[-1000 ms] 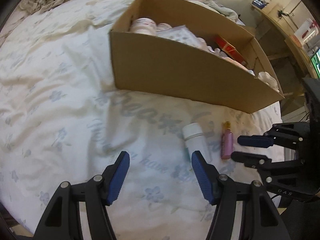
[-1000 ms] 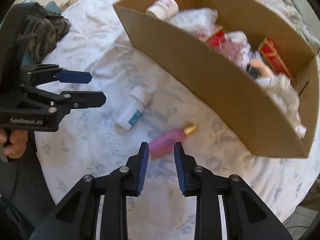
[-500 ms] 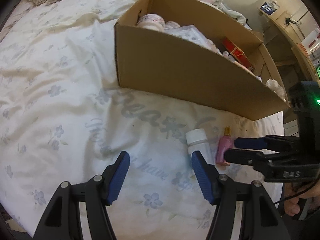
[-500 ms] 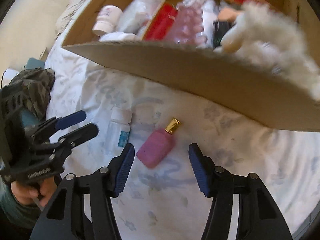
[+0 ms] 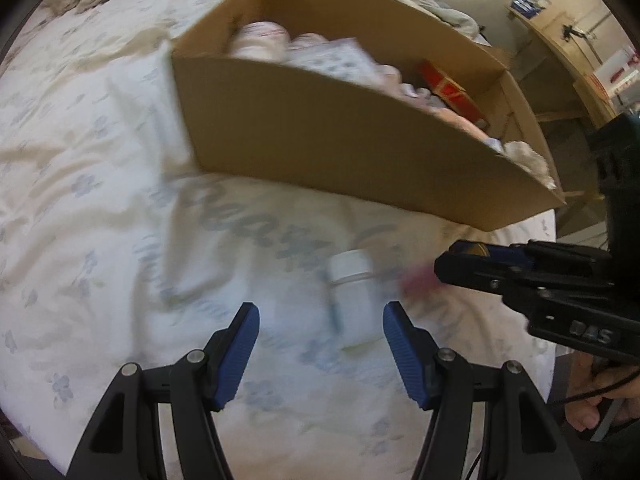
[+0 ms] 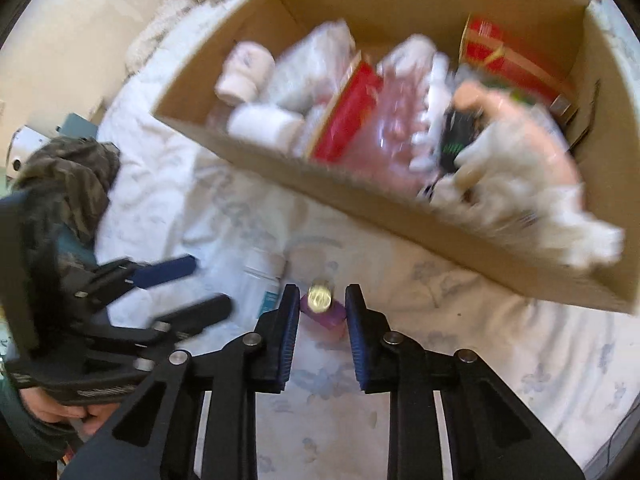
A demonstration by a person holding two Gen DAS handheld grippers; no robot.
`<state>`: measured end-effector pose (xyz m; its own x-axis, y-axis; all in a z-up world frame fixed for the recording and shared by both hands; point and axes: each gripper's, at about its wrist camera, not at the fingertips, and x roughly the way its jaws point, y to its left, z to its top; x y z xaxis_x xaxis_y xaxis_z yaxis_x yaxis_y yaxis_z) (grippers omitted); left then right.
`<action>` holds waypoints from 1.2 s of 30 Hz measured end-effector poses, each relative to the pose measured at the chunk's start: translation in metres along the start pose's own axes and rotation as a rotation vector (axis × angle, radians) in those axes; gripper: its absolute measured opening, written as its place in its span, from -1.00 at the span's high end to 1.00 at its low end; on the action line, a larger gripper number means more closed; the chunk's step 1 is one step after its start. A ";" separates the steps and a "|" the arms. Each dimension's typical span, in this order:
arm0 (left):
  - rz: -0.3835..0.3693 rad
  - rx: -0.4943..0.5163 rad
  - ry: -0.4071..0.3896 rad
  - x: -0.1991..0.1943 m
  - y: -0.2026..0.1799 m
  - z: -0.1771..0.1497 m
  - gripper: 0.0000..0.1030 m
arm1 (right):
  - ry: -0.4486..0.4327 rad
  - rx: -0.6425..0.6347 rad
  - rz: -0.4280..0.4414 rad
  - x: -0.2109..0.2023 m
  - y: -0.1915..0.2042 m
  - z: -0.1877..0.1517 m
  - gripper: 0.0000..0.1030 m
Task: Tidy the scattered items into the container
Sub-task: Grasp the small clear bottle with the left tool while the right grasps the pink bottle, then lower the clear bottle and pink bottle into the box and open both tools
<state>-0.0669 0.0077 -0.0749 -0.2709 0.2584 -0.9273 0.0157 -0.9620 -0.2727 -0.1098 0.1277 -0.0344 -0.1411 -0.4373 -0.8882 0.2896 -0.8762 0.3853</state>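
A cardboard box [image 5: 360,144] full of items stands on the white floral bedsheet; it also shows in the right wrist view [image 6: 460,232]. A white bottle [image 5: 354,300] lies on the sheet between my left gripper's [image 5: 320,340] open fingers, slightly ahead of them. A pink bottle with a gold cap [image 6: 322,306] lies between the narrowed jaws of my right gripper [image 6: 322,308], and I cannot tell whether the pads touch it. In the left wrist view the pink bottle [image 5: 416,280] is a blur beside the right gripper [image 5: 472,264]. The white bottle [image 6: 262,284] lies left of it.
The box holds red packs [image 6: 348,116], white jars [image 6: 244,72], a clear bag and a fluffy white item [image 6: 520,192]. A camouflage garment [image 6: 68,176] lies at the left bed edge. A wooden desk [image 5: 560,48] stands beyond the bed at right.
My right gripper has dropped onto the pink bottle and narrowed its jaws around it. My left gripper has shifted right so the white bottle now lies between its open fingers.
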 end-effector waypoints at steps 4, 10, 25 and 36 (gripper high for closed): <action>0.024 0.076 -0.006 0.009 -0.028 0.008 -0.24 | -0.056 -0.005 0.013 -0.021 0.000 0.000 0.53; 0.091 0.107 0.031 0.029 -0.044 0.015 0.41 | -0.118 0.006 0.043 -0.039 0.006 -0.003 0.78; 0.068 0.135 -0.157 -0.056 -0.041 0.032 0.42 | -0.222 -0.020 0.102 -0.080 0.013 0.010 0.79; 0.099 0.073 -0.228 -0.087 -0.022 0.093 0.43 | -0.388 0.136 0.119 -0.096 -0.022 0.057 0.79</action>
<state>-0.1335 -0.0014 0.0356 -0.4812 0.1441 -0.8647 -0.0142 -0.9875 -0.1567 -0.1566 0.1768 0.0565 -0.4676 -0.5579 -0.6857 0.2018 -0.8226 0.5316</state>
